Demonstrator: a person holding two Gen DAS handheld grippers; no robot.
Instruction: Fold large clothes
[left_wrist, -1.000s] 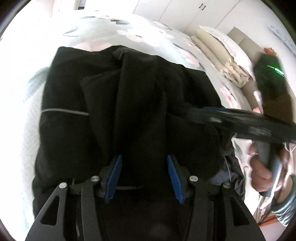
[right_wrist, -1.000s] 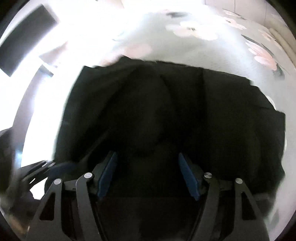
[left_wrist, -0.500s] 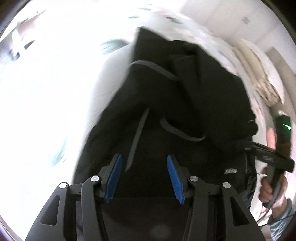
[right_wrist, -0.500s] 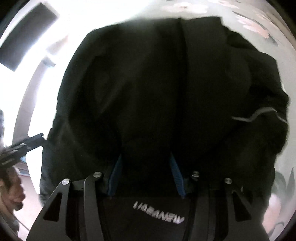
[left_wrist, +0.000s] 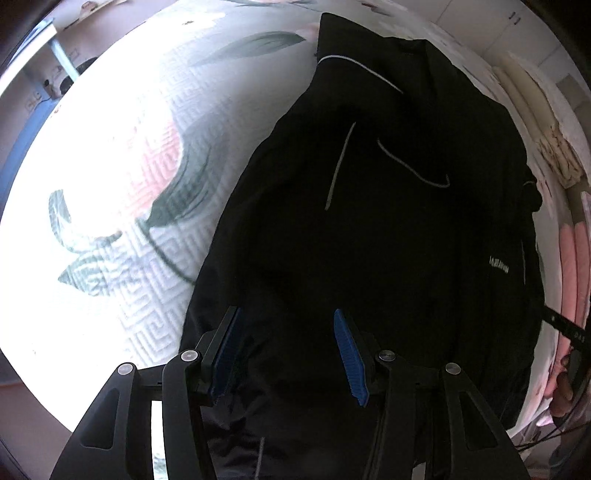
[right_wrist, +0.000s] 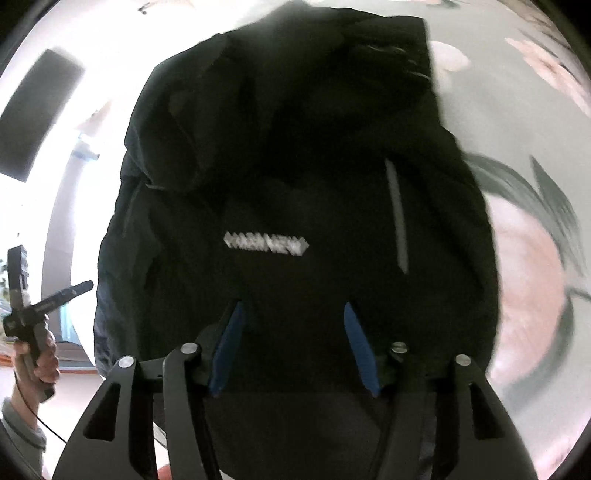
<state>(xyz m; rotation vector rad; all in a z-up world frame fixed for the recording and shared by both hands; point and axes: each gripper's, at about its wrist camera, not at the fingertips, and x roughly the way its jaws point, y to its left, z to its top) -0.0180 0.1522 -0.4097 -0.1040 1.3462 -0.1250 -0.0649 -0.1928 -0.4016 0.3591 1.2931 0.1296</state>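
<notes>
Left wrist view showed a black jacket, smooth and slightly sheeny, heaped in soft rumpled folds with thin grey piping curving across its panels and a small pale logo near its right side. It lay on a bedspread quilted in a raised geometric maze pattern and printed with large pink blossoms and grey-green leaves. At the upper right, cream folded bedding was stacked by a pale wall, and pink striped fabric ran down the right edge.

The left gripper pointed steeply down over the jacket's near end, its blue ribbed pads partly apart with dark cloth lying between them; whether the pads pressed on that cloth could not be told. At the far right edge, a hand gripped the handle of the other tool.

In the right wrist view, blurred by motion, the same jacket filled the middle, its white lettering and a grey strip plain against the black. The right gripper also pointed steeply down, its jaws having just been opening, standing half apart above the dark fabric; no firm pinch was visible. The floral bedspread showed on the right, a bright window area and a dark rectangular panel on the left. Low on the left, the left hand, in a grey cuff, clasped its tool's handle.
</notes>
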